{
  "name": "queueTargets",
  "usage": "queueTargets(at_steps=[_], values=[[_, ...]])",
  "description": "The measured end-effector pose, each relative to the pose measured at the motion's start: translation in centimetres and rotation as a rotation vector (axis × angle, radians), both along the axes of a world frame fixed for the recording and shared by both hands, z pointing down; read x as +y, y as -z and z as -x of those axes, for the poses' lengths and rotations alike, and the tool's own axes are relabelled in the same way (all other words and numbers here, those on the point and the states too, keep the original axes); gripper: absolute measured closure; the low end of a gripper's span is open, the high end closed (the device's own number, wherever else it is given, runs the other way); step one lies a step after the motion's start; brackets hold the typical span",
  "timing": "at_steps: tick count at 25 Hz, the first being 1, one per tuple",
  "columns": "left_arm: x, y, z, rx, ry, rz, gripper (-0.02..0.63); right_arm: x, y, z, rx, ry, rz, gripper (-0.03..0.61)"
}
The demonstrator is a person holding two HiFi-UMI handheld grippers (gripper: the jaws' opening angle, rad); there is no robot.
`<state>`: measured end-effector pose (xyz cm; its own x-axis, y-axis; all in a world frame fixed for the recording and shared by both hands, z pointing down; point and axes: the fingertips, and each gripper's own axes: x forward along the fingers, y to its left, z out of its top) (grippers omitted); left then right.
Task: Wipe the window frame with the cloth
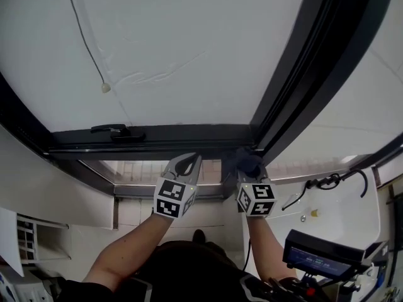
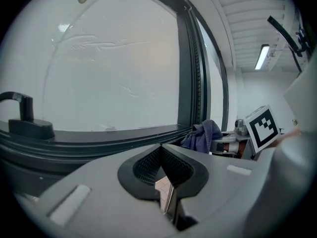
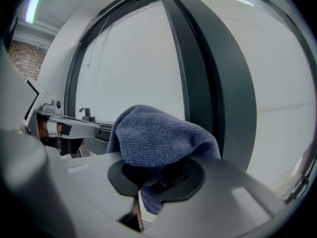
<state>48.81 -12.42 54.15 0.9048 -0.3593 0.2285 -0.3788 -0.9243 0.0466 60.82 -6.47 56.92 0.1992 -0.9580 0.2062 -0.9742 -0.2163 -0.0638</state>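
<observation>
- At the far left I see a thin dark pull cord with a small pale bead at its end (image 1: 105, 87). It hangs across the white frosted pane (image 1: 189, 43).
- Below the cord, a black lever handle (image 1: 116, 131) sits on the bottom rail of the dark metal window frame (image 1: 189, 134).
- My left gripper (image 1: 187, 163) hovers just under that rail, a little left of centre. Its own view shows the jaws (image 2: 161, 152) closed together at the tips with nothing between them.
- Just to its right, the blue terry cloth (image 1: 244, 162) is bunched at the lower right corner of the frame, where the bottom rail meets the slanting dark upright post (image 1: 302, 61). From the head view it looks pressed against that corner.
- My right gripper (image 1: 247, 172) has the cloth. In its own view the jaws are clamped on a fold of it (image 3: 158, 138), and the rest mounds up over the tips and covers them.
- The two grippers are side by side, near each other but not touching.
- At the lower right, a black screen unit (image 1: 318, 257) sits well apart from the frame.
</observation>
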Motion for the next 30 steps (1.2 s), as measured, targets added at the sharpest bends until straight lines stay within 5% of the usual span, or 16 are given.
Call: queueTargets(at_steps=[30], values=[[-8.3, 0.1, 15.9, 0.029, 0.194, 0.039, 0.620, -8.1, 0.0, 15.2, -0.024, 0.133, 0.046, 0.528]])
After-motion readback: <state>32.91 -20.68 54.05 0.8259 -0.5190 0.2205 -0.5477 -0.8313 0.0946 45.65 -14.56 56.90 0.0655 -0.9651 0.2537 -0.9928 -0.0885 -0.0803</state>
